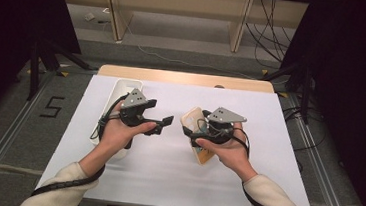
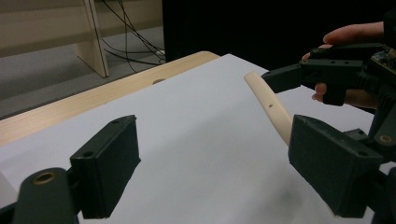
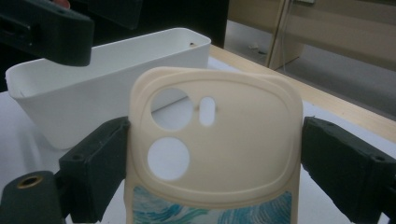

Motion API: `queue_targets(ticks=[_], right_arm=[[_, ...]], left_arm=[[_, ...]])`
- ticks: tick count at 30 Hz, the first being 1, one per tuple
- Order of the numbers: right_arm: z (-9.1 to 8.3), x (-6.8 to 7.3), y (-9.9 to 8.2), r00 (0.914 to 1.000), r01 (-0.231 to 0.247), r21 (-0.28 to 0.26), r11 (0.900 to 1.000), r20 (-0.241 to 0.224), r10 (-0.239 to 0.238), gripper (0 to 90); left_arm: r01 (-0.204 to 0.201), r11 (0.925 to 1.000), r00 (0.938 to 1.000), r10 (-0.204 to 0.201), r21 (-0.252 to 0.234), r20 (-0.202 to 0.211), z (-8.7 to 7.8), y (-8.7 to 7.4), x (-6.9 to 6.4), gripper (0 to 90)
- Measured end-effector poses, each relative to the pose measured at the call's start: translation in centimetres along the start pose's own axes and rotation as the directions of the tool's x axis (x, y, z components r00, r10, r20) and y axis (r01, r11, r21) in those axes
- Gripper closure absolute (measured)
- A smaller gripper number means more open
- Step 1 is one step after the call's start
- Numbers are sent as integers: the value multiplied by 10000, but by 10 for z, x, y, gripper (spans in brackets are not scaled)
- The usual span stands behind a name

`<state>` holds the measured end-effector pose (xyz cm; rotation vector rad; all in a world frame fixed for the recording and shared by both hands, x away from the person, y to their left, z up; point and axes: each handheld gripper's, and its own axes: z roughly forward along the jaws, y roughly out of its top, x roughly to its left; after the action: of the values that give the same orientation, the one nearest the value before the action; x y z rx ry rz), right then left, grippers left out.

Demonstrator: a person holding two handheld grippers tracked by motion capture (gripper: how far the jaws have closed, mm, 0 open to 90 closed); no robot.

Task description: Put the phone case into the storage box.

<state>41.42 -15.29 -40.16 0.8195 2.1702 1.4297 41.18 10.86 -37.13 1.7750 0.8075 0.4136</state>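
While our right tool (image 3: pixel 212 154) clamps the case (image 3: pixel 215 140) lengthwise, the tray (image 3: pixel 107 93) lies beyond, nearer our left tool (image 2: pixel 224 172), jaws apart.

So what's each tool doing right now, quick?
Left tool: open, holding nothing.
Right tool: jaws either side of a cream phone case; whether they grip it cannot be told.

The high view looks forward and down over the white worktop (image 1: pixel 175 172) from the person's side; the left gripper view rides low, facing toward 2 o'clock; the right gripper view faces 10 o'clock (very close to a cream phone case (image 3: pixel 215 140)); all three share that case.
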Motion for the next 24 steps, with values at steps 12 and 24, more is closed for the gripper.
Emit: queue_targets(ticks=[12,24], right_arm=[[2,4,-1,9999,92,72,9999,-67,-92,117],[3,6,-1,9999,166,77,9998,-37,-165,117]], left_arm=[[57,9970,9992,-87,771,389,29,22,-12,209],[265,9867,9970,-376,1606,670,57,33,-20,325]])
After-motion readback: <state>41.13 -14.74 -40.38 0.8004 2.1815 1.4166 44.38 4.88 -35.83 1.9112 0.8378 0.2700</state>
